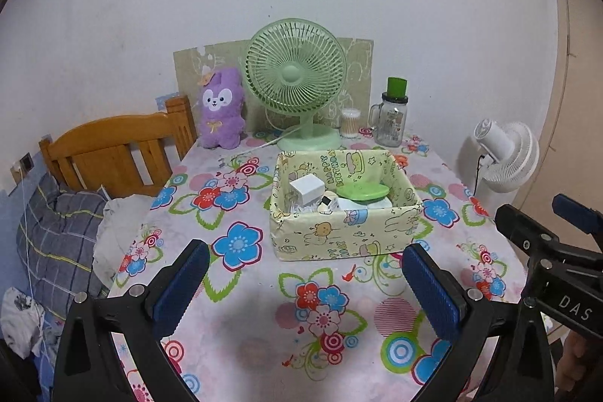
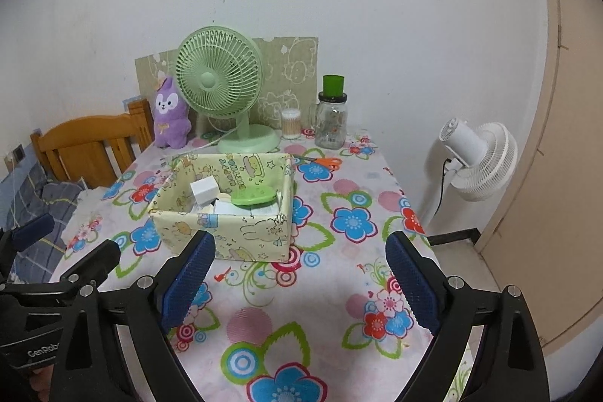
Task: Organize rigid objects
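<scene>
Left wrist view: the left gripper (image 1: 303, 287) hung over the flowered tablecloth (image 1: 264, 307), jaws spread wide, nothing between the blue pads (image 1: 184, 283). The yellow cartoon-print box (image 1: 339, 232) sat on the cloth just beyond the fingertips; inside it lay a white cube (image 1: 306, 189), a green oval lid (image 1: 362, 193) and smaller white items too jumbled to identify. Behind the box stood a green desk fan (image 1: 296, 78), a purple plush (image 1: 220, 108) to the fan's left, a cotton-swab tub (image 1: 350, 122) and a glass jar with a green cap (image 1: 392, 117) to its right. Right wrist view: the right gripper (image 2: 301, 279) was likewise wide open and empty above the cloth. The box (image 2: 226, 221) lay ahead of its left pad, apart from it. Orange-handled scissors (image 2: 326, 161) lay just right of the box's far corner. A white standing fan (image 2: 476, 157) stood off the table, well right of the box.
</scene>
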A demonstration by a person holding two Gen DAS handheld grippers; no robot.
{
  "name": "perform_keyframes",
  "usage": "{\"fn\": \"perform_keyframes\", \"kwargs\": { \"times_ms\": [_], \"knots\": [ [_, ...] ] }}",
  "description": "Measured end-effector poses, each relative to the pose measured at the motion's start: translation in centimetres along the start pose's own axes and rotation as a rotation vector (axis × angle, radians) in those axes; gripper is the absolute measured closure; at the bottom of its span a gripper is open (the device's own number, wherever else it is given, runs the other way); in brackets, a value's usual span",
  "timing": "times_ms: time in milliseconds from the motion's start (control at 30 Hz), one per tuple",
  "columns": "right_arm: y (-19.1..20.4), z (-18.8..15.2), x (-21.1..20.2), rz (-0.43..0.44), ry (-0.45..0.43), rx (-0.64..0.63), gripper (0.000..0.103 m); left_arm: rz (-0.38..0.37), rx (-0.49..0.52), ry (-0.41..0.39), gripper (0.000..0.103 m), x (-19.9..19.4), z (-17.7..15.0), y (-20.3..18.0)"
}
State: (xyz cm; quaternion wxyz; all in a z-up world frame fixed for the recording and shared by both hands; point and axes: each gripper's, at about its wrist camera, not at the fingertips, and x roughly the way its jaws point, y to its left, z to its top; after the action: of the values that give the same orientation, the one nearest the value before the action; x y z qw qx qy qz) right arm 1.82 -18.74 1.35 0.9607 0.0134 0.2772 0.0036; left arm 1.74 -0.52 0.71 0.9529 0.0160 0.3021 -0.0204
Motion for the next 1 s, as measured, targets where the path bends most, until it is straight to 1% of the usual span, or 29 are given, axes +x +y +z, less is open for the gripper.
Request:
{"fn": "perform_keyframes", "kwargs": {
  "times_ms": [267,400,1000],
  "knots": [
    [-0.2,-0.3,-1.6,-0.007,-0.022,0.003,0.009,0.021,0.009,-0.009,0.0,-1.0,-0.2,-0.3],
    [-0.2,-0.3,-1.9,-0.008,-0.029,0.004,0.009,0.016,0.003,-0.017,0.0,-1.5,-0.2,-0.1],
    [0.0,0.1,-1.7,-0.013,-0.003,0.008,0.009,0.015,0.016,-0.016,0.0,-1.5,0.1,-0.6]
  ]
}}
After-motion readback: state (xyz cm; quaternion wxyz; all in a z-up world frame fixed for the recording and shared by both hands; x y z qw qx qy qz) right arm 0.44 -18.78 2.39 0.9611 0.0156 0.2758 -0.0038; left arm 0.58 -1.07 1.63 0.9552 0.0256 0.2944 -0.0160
